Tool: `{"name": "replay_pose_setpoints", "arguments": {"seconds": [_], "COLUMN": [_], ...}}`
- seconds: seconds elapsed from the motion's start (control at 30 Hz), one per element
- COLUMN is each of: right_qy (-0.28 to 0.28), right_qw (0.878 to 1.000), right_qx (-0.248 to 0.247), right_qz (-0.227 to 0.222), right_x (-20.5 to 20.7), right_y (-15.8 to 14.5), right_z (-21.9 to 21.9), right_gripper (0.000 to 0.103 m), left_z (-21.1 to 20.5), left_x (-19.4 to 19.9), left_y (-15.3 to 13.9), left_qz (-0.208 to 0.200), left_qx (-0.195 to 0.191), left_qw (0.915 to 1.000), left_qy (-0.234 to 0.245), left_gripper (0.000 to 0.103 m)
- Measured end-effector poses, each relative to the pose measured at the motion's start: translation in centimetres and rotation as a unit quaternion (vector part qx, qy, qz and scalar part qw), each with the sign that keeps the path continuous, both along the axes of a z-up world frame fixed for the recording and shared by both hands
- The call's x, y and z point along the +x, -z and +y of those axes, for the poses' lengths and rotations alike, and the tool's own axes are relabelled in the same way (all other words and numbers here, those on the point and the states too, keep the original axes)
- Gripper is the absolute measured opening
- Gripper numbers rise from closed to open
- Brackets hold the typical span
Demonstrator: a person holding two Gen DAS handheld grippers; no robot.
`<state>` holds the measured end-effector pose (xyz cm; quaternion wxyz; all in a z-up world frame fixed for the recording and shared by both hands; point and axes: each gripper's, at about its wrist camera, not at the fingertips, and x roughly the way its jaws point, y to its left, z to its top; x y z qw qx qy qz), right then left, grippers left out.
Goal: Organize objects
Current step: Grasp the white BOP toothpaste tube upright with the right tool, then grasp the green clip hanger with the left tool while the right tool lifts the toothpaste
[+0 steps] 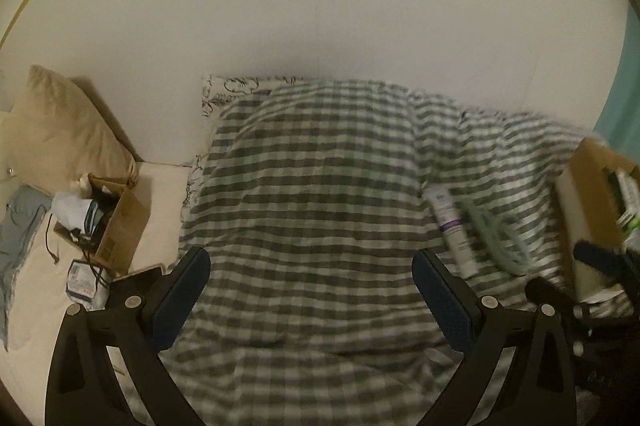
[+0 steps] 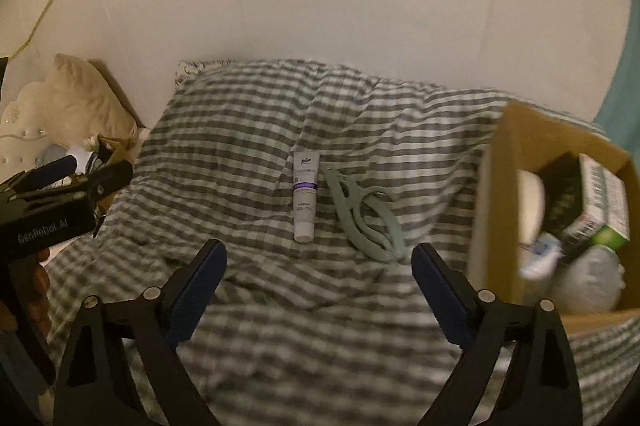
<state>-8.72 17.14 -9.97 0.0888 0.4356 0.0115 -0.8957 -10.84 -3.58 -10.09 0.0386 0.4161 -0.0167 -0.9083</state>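
Tube (image 2: 305, 196), hanger (image 2: 366, 214) beside on blanket (image 2: 240, 145); box (image 2: 516, 145) contents blurred

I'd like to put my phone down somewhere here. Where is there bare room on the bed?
The checked blanket lies bare left of the tube. It is crowded between the green hanger and the filled cardboard box, and around the small box.

Left tongs (image 1: 311, 268) gape over checked blanket (image 1: 312, 185); tube (image 1: 452, 228) lies beside green hanger (image 1: 496, 234).
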Motion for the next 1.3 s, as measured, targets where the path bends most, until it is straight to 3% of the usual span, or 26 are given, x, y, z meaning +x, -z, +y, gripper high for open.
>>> {"name": "replay_pose_setpoints", "arguments": {"seconds": [0.1, 0.23, 0.47, 0.67, 0.93, 1.3], "right_qy": [-0.009, -0.019, -0.019, -0.010, -0.012, 0.008], "right_qw": [1.000, 0.999, 0.996, 0.994, 0.998, 1.000], "right_qx": [0.006, 0.004, -0.011, -0.013, 0.004, 0.007], "right_qz": [-0.021, -0.051, -0.082, -0.104, -0.063, 0.013], "right_x": [-3.1, -6.6, -10.2, -11.1, -8.0, -0.6], "right_y": [2.4, 5.3, 9.4, 11.3, 8.0, -2.2], "right_z": [-1.2, -2.2, -3.2, -3.3, -2.9, 2.1], "right_gripper": [0.078, 0.055, 0.048, 0.025, 0.023, 0.023], "left_z": [-0.2, -1.4, -2.2, -1.9, -0.5, 5.5], "left_x": [-1.6, -3.3, -4.0, -3.6, -2.1, 1.7], "left_y": [2.0, 3.8, 6.0, 6.0, 4.1, -1.8], "left_qz": [-0.020, -0.039, -0.064, -0.066, -0.056, -0.027], "left_qx": [-0.012, 0.014, 0.036, 0.023, 0.007, 0.035], "left_qw": [0.9997, 0.9990, 0.9970, 0.9972, 0.9981, 0.9987], "left_qy": [-0.002, -0.014, -0.023, -0.027, -0.027, 0.022], "left_gripper": [0.103, 0.103, 0.103, 0.103, 0.103, 0.103]}}
